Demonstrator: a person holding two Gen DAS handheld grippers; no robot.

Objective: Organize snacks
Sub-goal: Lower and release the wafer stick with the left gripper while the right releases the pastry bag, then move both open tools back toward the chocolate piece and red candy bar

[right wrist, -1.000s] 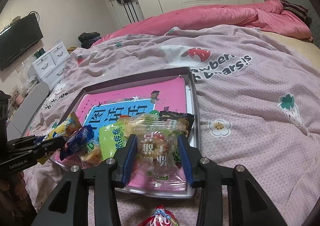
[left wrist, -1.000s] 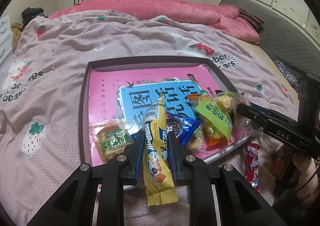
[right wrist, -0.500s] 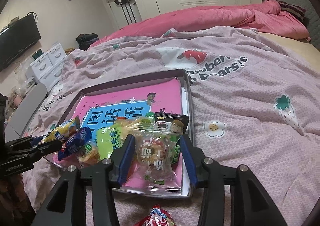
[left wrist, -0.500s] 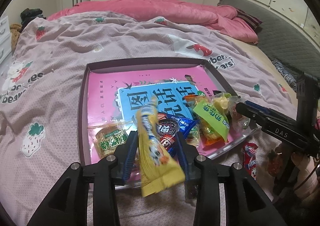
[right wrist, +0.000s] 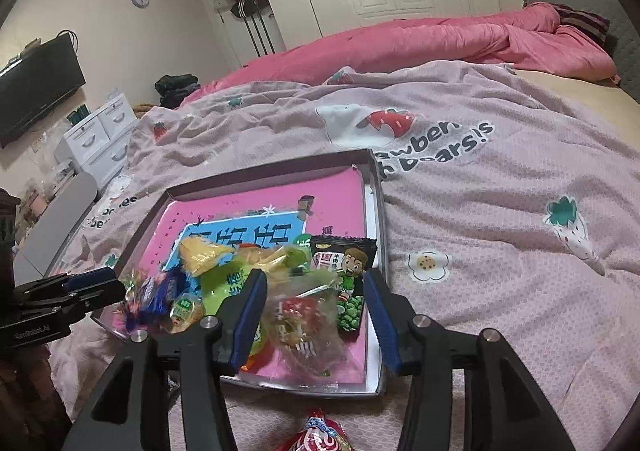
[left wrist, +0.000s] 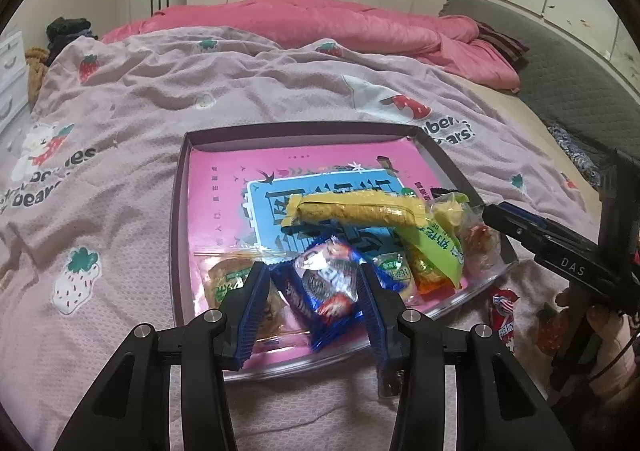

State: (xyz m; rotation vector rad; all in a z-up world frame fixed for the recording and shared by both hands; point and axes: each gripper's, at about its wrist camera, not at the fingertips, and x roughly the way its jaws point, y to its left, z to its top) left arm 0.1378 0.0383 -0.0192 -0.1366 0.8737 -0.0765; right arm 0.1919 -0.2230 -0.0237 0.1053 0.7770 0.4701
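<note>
Here, two hand-held grippers hovered over a shallow tray (left wrist: 180,211) on a bed w/ a strawberry-print blanket (left wrist: 120,103). Left gripper (left wrist: 312,291) had its jaws opening, pads clear of the wrappers; a blue cookie pack (left wrist: 326,291) lay in the tray w/ its upper part showing between the fingers, not gripped. At its 12 o'clock a long yellow snack bar (left wrist: 356,209) lay crosswise over the other snacks in the tray. Right gripper (right wrist: 316,307) was also opening, jaws about a third apart, w/ a clear-wrapped red snack (right wrist: 300,319) loose between them, resting on the tray at its near edge. At 1 o'clock from it sat a black pea-snack pack (right wrist: 346,263); at 10 o'clock, a green packet (right wrist: 222,287). Step in hand, by my read: letting go of snacks just placed in the tray. One red-wrapped candy (right wrist: 320,433) lay on the blanket at 6 o'clock, outside the tray. Next move probably calls for backing a gripper off and reaching down for that candy.
</note>
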